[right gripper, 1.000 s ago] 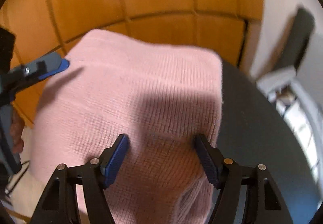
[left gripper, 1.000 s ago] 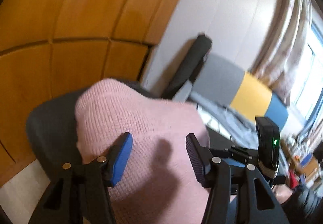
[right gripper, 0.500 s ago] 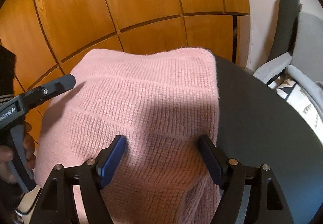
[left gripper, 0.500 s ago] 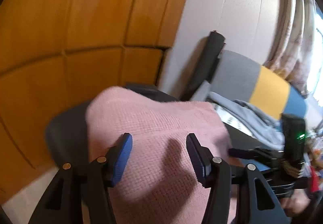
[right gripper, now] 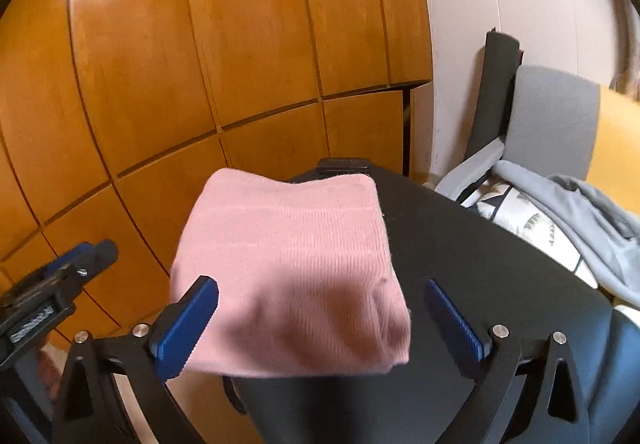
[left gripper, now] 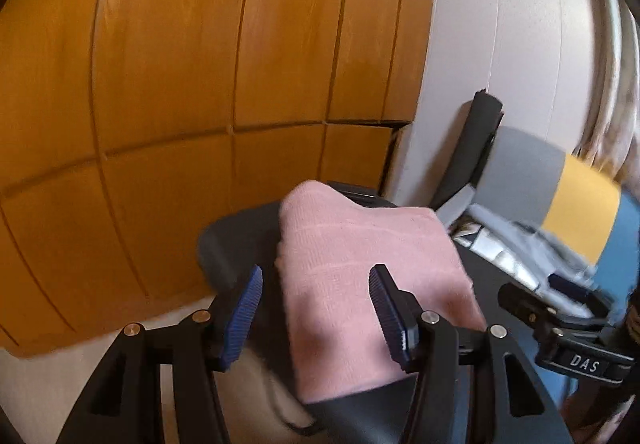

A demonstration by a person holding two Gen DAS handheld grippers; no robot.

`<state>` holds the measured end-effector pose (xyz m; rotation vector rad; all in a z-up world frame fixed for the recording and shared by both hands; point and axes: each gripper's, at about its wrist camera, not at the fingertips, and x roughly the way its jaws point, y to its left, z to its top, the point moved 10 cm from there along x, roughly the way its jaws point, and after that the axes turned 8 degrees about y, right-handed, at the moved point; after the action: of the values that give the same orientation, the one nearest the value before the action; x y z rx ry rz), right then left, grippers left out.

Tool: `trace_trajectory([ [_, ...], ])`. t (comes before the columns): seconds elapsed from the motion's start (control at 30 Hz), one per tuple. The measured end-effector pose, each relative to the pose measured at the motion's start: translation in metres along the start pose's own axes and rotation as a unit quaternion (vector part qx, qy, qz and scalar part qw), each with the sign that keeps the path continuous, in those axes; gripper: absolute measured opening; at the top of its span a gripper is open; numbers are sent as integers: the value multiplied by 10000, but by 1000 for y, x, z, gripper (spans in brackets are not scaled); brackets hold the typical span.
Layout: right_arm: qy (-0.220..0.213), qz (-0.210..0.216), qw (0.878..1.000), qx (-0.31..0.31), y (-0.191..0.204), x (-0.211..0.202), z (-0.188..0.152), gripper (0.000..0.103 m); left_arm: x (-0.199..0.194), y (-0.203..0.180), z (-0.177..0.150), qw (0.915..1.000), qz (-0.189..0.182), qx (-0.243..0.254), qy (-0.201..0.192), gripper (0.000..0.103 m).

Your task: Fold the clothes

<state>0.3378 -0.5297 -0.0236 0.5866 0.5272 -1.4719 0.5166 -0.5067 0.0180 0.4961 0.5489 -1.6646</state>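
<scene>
pink knit garment [right gripper: 288,264] lies folded into a thick squarish bundle on the dark round counter [right gripper: 480,252], ahead of and below both sets of fingers, left edge of the bundle overhanging the counter rim; right gripper [right gripper: 320,320] has jaws opening, now spread wide with nothing pressed, bundle seen between the blue pads [right gripper: 188,324] but clear of them; left gripper [left gripper: 316,320] fingers moderately apart, empty, garment ahead and slightly right of its gap, not touched; other gripper shows at the frame edge in each view; fold looks about finished, judged from the compact shape; fabric reads as soft, light, chunky ribbed knit, not slippery, not fragile, will sag and unfold if lifted by one layer; best hold would be pinching through all layers at the near folded edge, one set of fingers at each near corner, or sliding under the overhang; grey clothing [right gripper: 580,211] piled beyond the counter, right of the fingers, probably next
</scene>
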Motion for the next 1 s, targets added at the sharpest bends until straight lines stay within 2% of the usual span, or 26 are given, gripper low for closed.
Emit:
trace_trajectory([
  [0.07,-78,-84,9998,-188,12,-12,0,103,-18,-4,-1,9998,-42,150,-151,53],
  [0.17,-477,-574,9958,-536,23,-36,1,103,-28,-1,-2,9988,-360,-205,-278,51],
  [0.27,-683,-967,9908,-656,27,-49,-3,103,-18,2,-10,9990,-244,-361,-45,51],
  [0.33,-652,-1100,9901,-585,26,-48,-6,103,-5,5,-19,9992,-36,-338,215,56],
  [0.4,-503,-1331,9882,-565,24,-43,-10,103,8,6,-27,9981,153,-294,522,56],
  [0.47,-317,-1517,9863,-563,21,-36,-14,103,14,5,-30,9976,117,-339,585,56],
  [0.7,-56,-1047,9940,-305,25,-24,-20,103,23,8,-31,9968,79,-404,689,57],
  [1.0,-161,-976,9940,-456,37,-25,-23,103,21,9,-34,9967,347,-361,635,57],
])
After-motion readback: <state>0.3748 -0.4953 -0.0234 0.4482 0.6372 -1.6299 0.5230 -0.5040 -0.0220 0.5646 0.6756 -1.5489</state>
